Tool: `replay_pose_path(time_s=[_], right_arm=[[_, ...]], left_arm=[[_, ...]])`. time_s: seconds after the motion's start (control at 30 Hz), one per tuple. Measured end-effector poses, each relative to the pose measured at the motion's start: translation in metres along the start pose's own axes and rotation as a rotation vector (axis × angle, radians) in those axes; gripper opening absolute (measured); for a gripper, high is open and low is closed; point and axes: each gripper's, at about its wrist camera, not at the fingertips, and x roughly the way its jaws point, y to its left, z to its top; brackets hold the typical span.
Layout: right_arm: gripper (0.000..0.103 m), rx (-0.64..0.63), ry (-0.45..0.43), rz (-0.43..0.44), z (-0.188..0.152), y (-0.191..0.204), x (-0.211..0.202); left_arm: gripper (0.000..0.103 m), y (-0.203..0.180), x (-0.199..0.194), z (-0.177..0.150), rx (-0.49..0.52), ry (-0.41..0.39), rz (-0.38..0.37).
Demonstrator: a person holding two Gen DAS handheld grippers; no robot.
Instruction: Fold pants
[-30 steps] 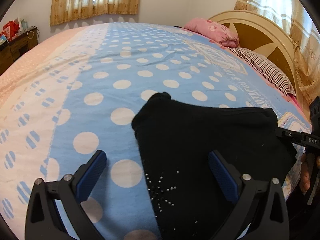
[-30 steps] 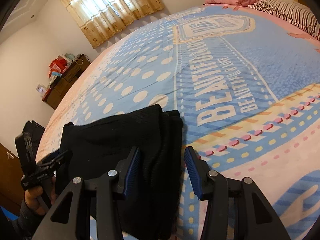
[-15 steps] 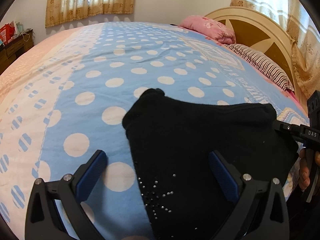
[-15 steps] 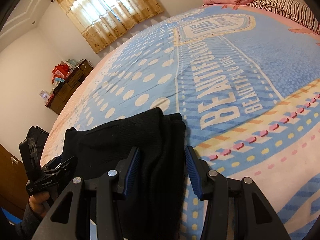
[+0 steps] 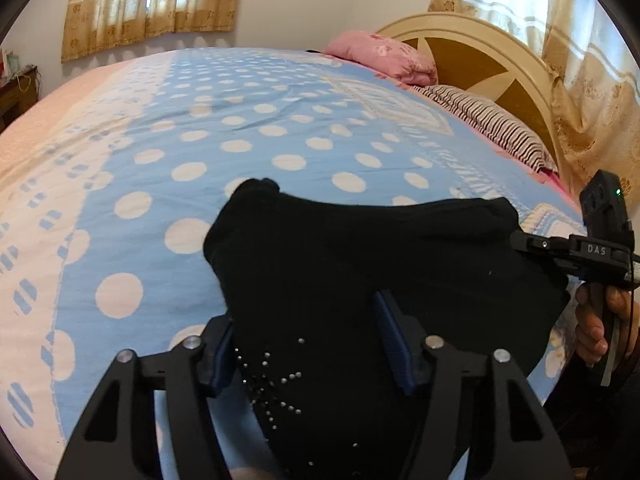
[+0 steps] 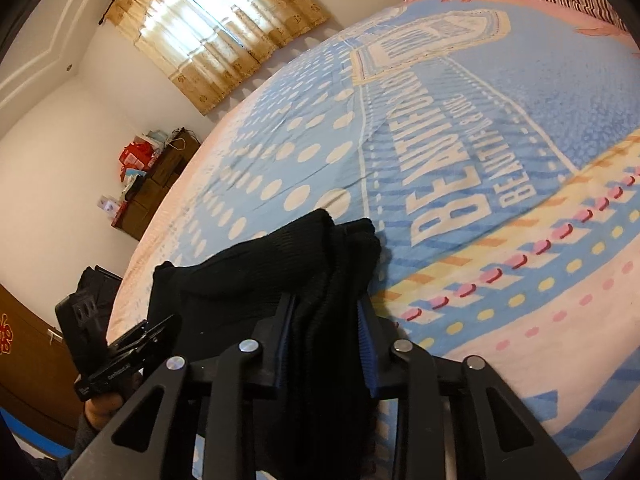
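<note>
Both grippers had just been closing on the black pants (image 5: 360,264), where the earlier frames showed their jaws standing wider over the cloth. Left gripper (image 5: 308,340), bottom centre of the left wrist view, had narrowed from wide open: its blue pads now sat against a bunched ridge of fabric near the studded star pattern, the left pad partly hidden by the cloth, the right pad (image 5: 394,344) lying on top of it. Whether the pads truly pressed the fabric could not be settled from this view. Right gripper (image 6: 326,336), bottom centre of the right wrist view, had narrowed too, and a thick fold of the pants' edge stood pinched between its two blue pads, cloth filling the gap.

Pants lay folded into a compact dark heap at the near edge of the bedspread (image 5: 248,148), blue with white dots, lower middle of both views. Fabric looked slightly more gathered at the grip points than before; the heap had not shifted on the bed.

Pose: both grippers angled downward toward the bed, side by side at the two ends of the heap. Right hand (image 5: 600,320) gripped its handle at the right edge of the left view; left hand (image 6: 108,404) showed at lower left of the right view, mostly hidden behind its gripper body.

Pink pillow (image 5: 384,58) and striped pillow (image 5: 492,124) rested by the headboard (image 5: 480,52), upper right.
</note>
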Motion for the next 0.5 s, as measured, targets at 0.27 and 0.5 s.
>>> replay_pose_path(time_s=[0.27, 0.5], right_arm=[[0.026, -0.074, -0.031, 0.01, 0.009, 0.034, -0.02], [0.026, -0.201, 0.014, 0.034, 0.036, 0.083, -0.002]], left_arm=[[0.024, 0.007, -0.017, -0.001, -0.046, -0.053, -0.05], [0.023, 0.02, -0.041, 0.002, -0.086, -0.099, -0.046]])
